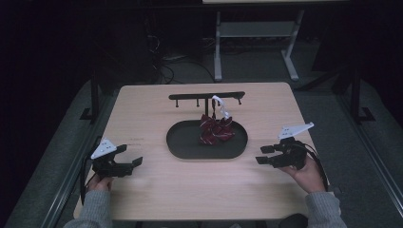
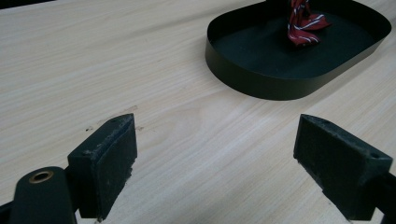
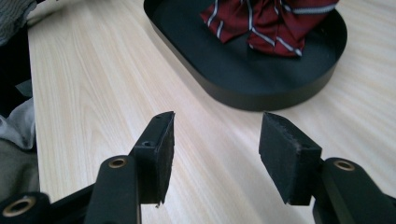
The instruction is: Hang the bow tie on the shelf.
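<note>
currently: red striped bow tie [image 1: 216, 129] hangs from rack [image 1: 207, 97] into black tray [image 1: 185, 145] — seemingly placed; left gripper [image 1: 131, 155], right gripper [image 1: 264, 155] both released, empty, apart from it.

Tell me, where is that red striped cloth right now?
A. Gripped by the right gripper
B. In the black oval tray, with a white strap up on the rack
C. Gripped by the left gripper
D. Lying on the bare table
B: the red striped cloth sits in the black tray, its white strap running up to the rack, and both grippers are apart from it with open jaws.
</note>
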